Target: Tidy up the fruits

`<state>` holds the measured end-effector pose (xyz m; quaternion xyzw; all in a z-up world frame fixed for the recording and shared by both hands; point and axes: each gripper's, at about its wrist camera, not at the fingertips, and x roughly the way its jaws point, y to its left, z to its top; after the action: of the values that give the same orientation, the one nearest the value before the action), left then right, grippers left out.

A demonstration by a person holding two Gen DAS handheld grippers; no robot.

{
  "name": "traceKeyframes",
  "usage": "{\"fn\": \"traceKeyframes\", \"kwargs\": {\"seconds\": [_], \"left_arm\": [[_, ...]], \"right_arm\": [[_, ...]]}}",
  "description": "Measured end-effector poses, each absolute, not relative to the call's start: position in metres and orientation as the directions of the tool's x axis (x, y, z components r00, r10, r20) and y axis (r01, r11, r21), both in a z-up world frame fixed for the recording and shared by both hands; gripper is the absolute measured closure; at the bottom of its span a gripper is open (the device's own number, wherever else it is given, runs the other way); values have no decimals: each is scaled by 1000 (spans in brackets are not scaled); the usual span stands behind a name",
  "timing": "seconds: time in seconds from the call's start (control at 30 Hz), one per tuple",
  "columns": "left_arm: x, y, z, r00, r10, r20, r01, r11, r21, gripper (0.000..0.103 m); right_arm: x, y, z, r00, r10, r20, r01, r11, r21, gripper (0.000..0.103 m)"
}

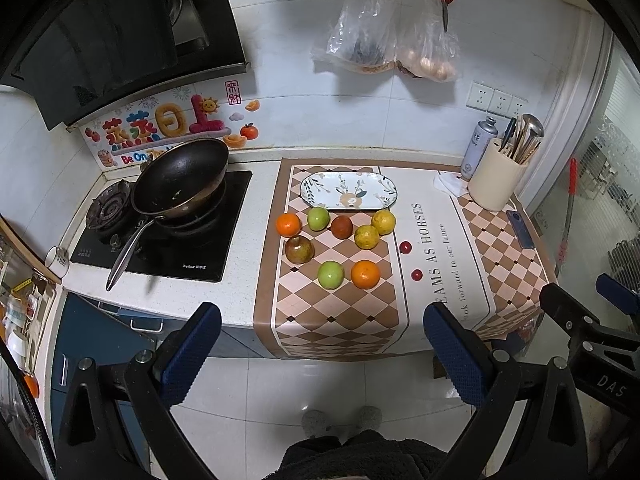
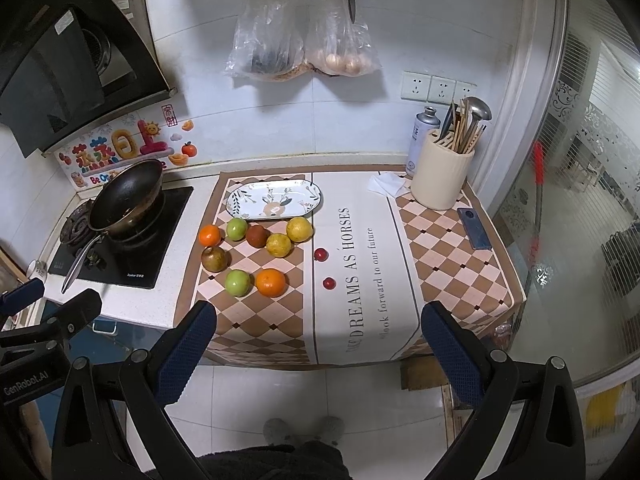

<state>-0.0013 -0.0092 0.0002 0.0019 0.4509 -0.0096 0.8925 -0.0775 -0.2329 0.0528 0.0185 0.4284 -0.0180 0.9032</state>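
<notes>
Several fruits lie on a checkered mat point(image 1: 340, 320) point(image 2: 256, 320): two oranges point(image 1: 365, 274) point(image 2: 271, 282), two green apples point(image 1: 331, 275) point(image 2: 238, 282), two yellow citrus point(image 1: 366, 237) point(image 2: 279, 245), two brownish fruits point(image 1: 299, 249) point(image 2: 215, 259) and two small red fruits point(image 1: 405, 247) point(image 2: 321, 255). An empty oval floral plate point(image 1: 348, 191) point(image 2: 274, 199) sits behind them. My left gripper point(image 1: 322, 340) and right gripper point(image 2: 318, 340) are both open and empty, held back off the counter's front edge, above the floor.
A black wok point(image 1: 180, 176) point(image 2: 126, 194) sits on the stove at left. A cream utensil holder point(image 1: 498, 178) point(image 2: 442, 176), a spray can point(image 1: 478, 148) and a phone point(image 1: 519, 229) point(image 2: 474, 228) stand at right. Bags and scissors hang on the wall.
</notes>
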Motion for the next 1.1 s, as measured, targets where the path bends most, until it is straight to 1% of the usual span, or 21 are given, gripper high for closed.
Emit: {"fn": "traceKeyframes", "kwargs": {"seconds": [1.1], "left_arm": [[-4,-10,3,600,-11,-800,8,1000,-7,0]], "right_arm": [[-80,-233,55,638,-15,-770,50,999,21,0]]}}
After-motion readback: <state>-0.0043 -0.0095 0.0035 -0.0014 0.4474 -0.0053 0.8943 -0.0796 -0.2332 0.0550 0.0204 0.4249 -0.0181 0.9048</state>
